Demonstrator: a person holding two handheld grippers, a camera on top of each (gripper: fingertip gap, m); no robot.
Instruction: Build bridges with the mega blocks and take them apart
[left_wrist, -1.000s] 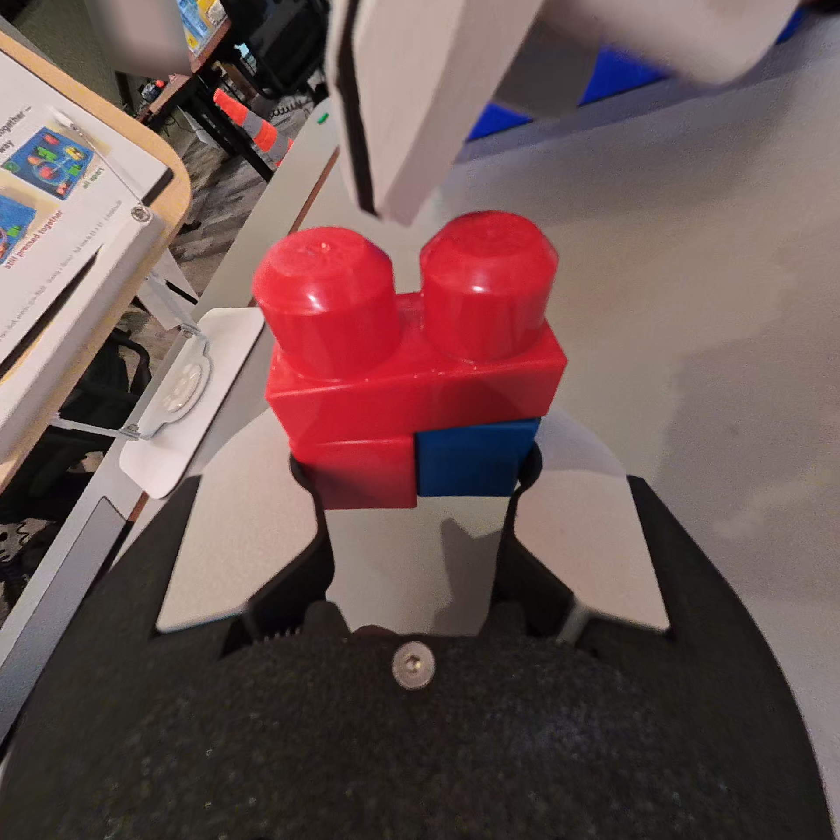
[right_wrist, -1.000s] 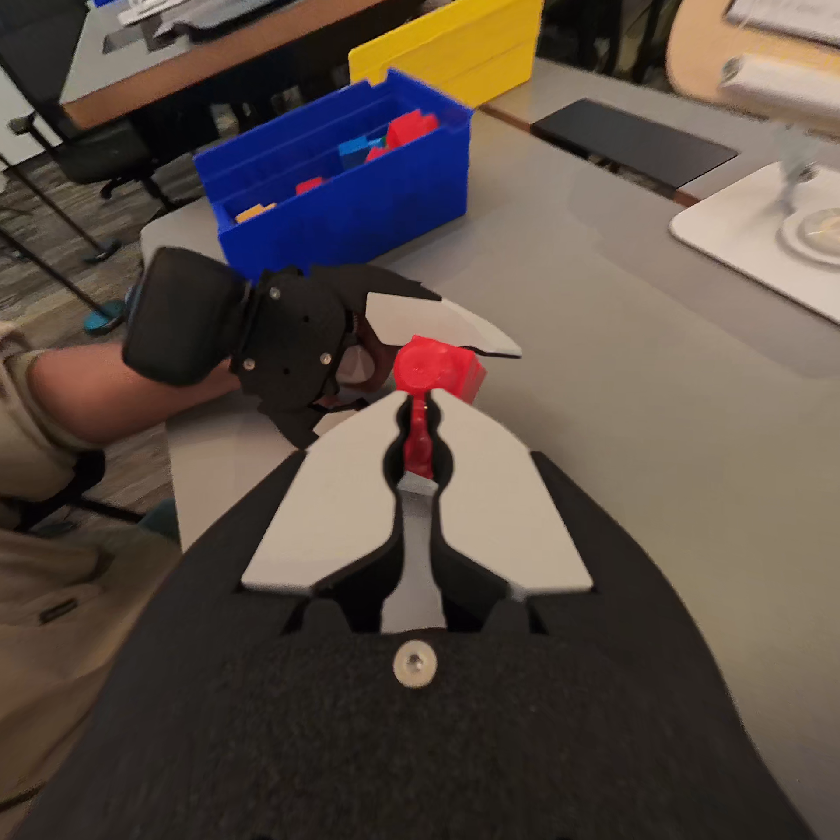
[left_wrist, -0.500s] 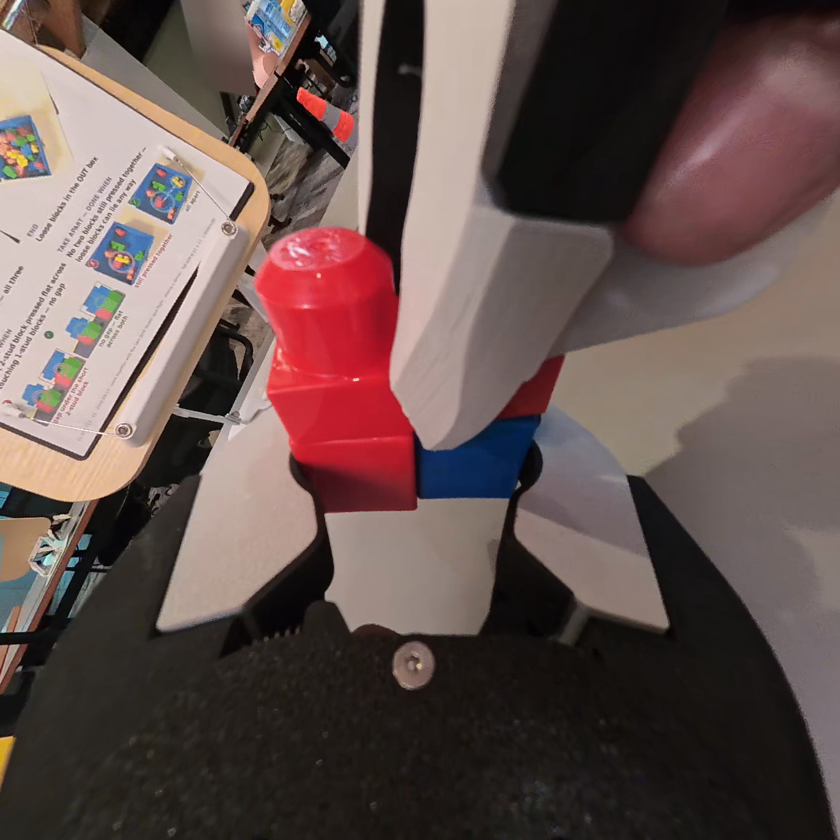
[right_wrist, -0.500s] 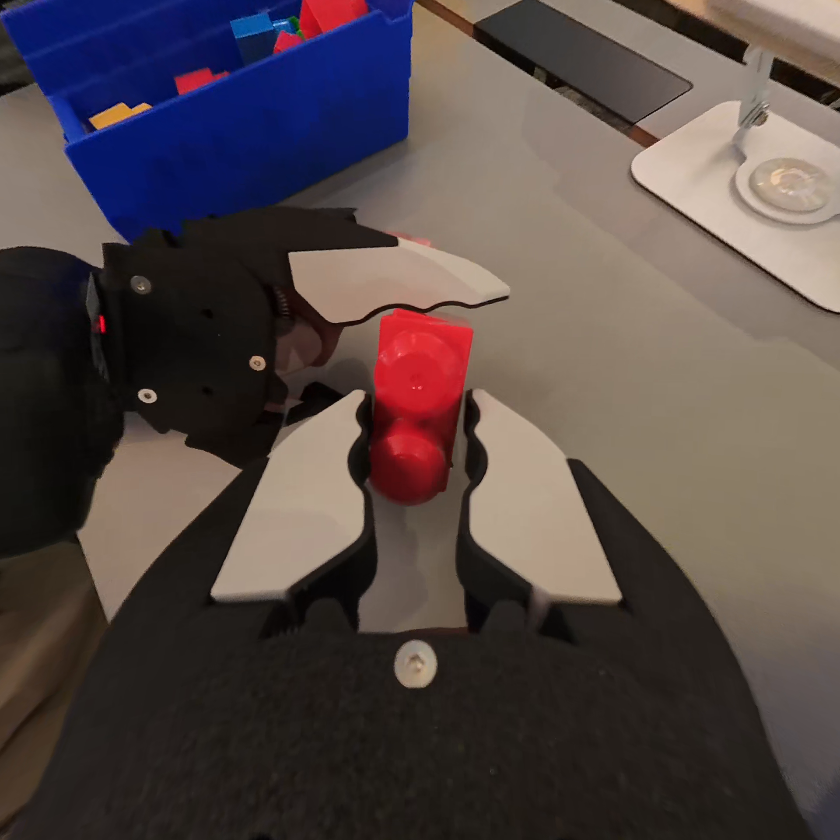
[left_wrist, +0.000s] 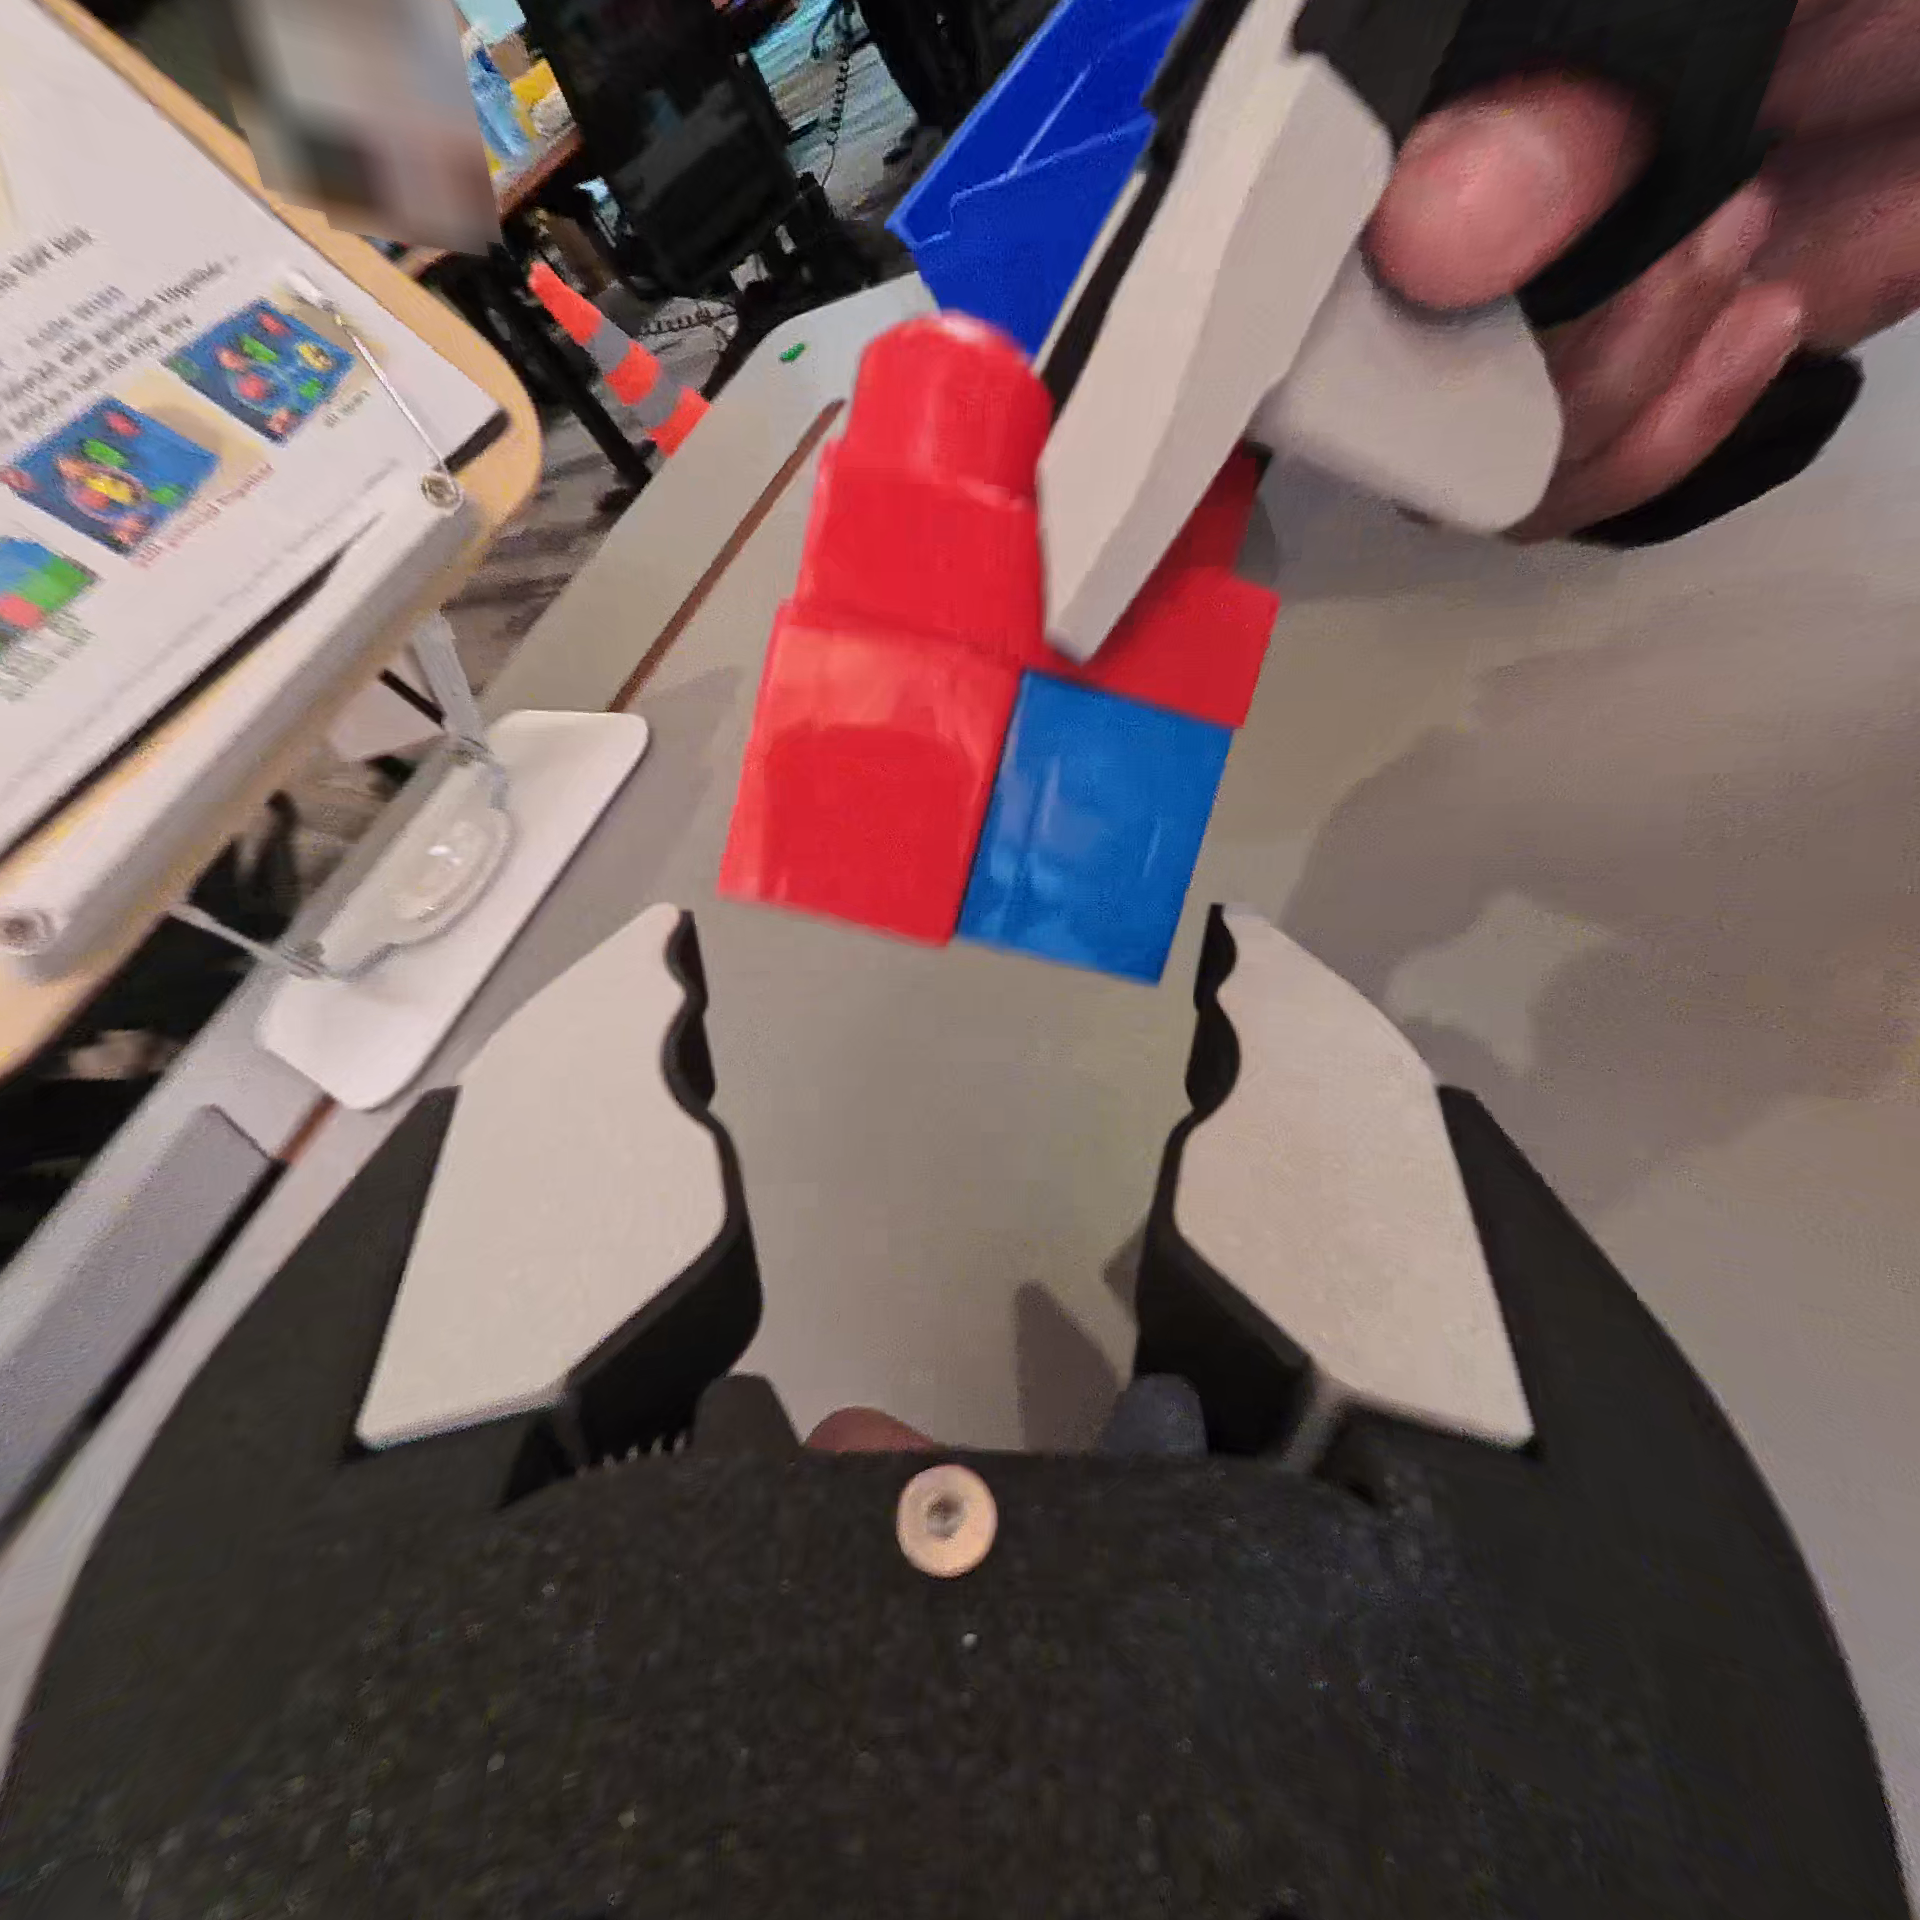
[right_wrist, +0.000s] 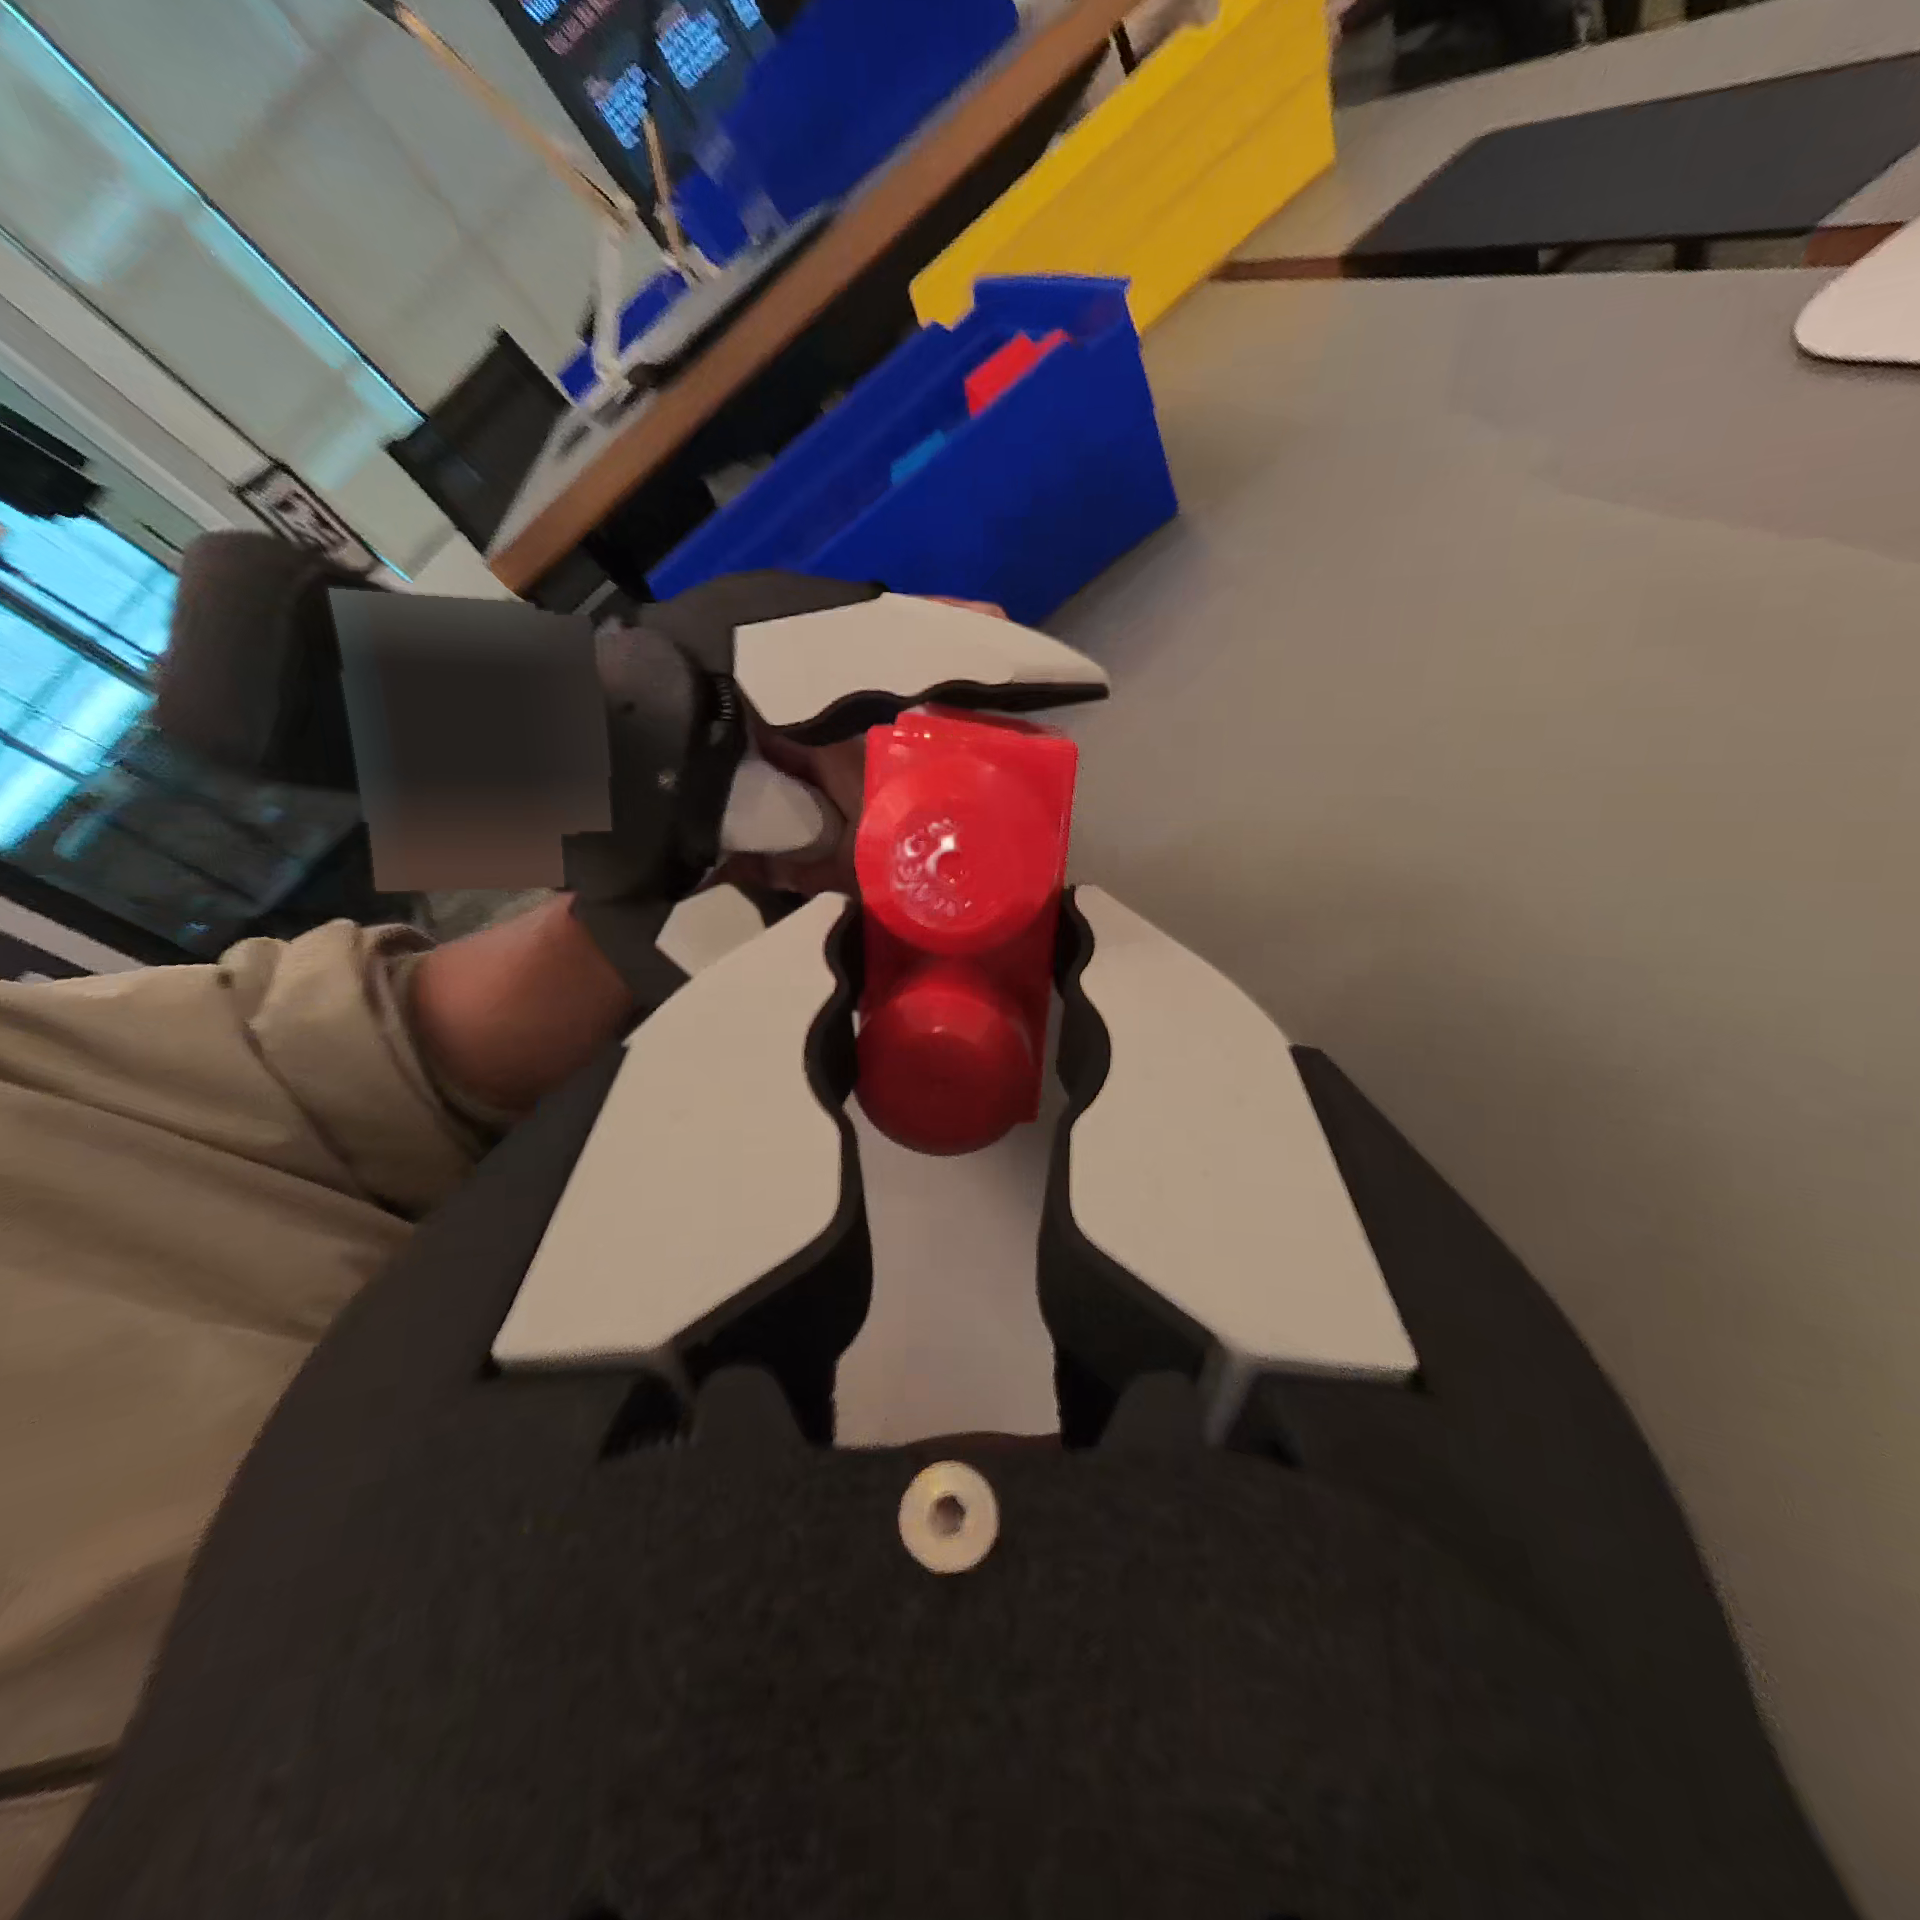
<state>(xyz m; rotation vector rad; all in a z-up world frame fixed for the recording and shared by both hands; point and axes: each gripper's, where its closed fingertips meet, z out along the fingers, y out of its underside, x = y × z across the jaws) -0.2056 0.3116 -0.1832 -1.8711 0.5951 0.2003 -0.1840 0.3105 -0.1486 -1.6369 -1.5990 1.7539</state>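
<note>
A small bridge of blocks shows in the left wrist view: a red two-stud block (left_wrist: 925, 540) on top, with a red single block (left_wrist: 862, 790) and a blue single block (left_wrist: 1091, 821) pressed under it. My right gripper (right_wrist: 958, 902) is shut on the red two-stud block (right_wrist: 966, 831) and holds the bridge tilted above the grey table (right_wrist: 1507, 727). In the left wrist view the right gripper (left_wrist: 1164, 436) comes in from the upper right. My left gripper (left_wrist: 948, 920) is open, its tips just short of the two lower blocks and not touching them. It also shows in the right wrist view (right_wrist: 894, 717).
A blue bin (right_wrist: 987, 488) with loose blocks stands on the table behind the grippers, also in the left wrist view (left_wrist: 1018, 208). A yellow bin (right_wrist: 1143, 177) is beyond it. A white stand base (left_wrist: 457, 883) and an instruction board (left_wrist: 208, 468) are at the left. One gripper's finger ends stand about 4 centimeters off the other's.
My right gripper came down and shut on the red two-stud block. My left gripper opened and let go of the lower blocks, and the bridge now sits beyond its tips.
</note>
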